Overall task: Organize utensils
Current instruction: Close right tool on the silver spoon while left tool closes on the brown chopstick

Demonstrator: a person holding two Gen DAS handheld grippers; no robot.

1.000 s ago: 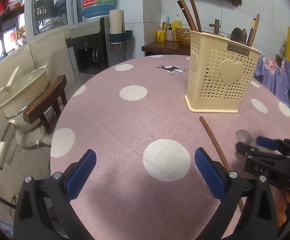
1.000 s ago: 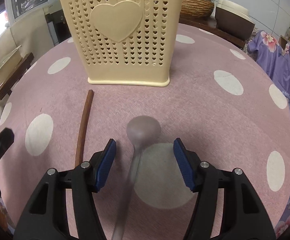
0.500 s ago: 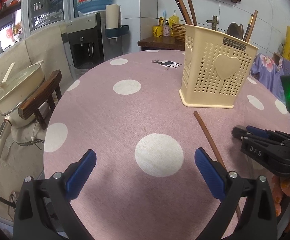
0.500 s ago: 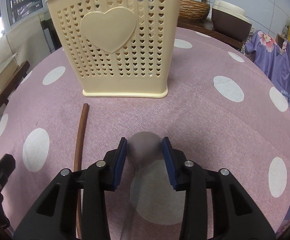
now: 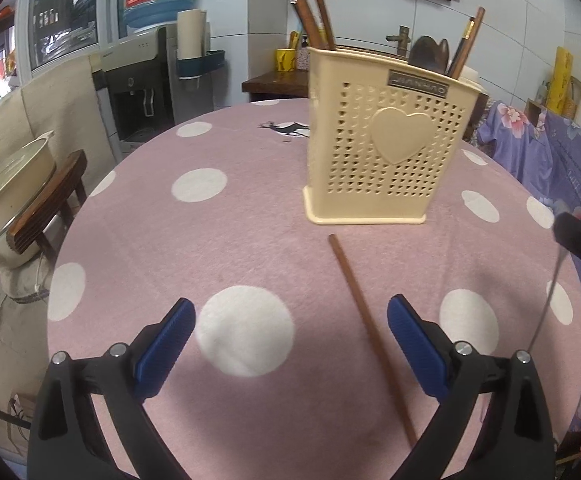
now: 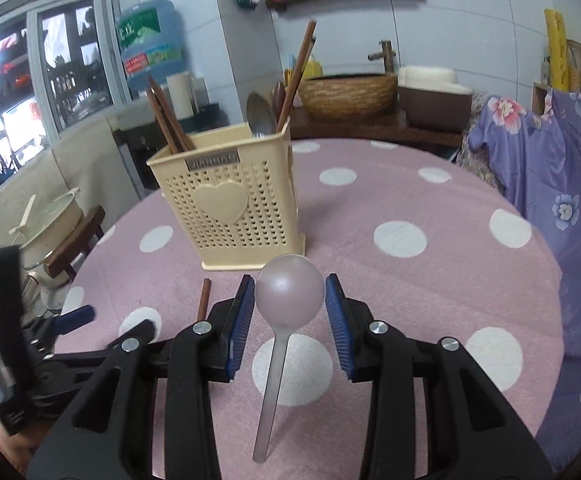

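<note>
In the left wrist view the left gripper [image 5: 290,344] has its fingers [image 5: 166,340] spread wide with nothing between them, above the pink dotted tabletop [image 5: 250,240]; a brown chopstick [image 5: 370,336] lies from 12 toward 5 o'clock, its near end passing the right finger; the cream utensil holder [image 5: 382,152] stands at 1 o'clock; at 3 o'clock only a thin handle, probably the spoon's, shows. The right wrist view shows what that one cannot: the right gripper [image 6: 289,320] clamps the spoon [image 6: 289,292] by its bowl, lifted off the tabletop, handle hanging toward 6 o'clock; chopsticks and a spoon stand in the holder at 11 o'clock.
</note>
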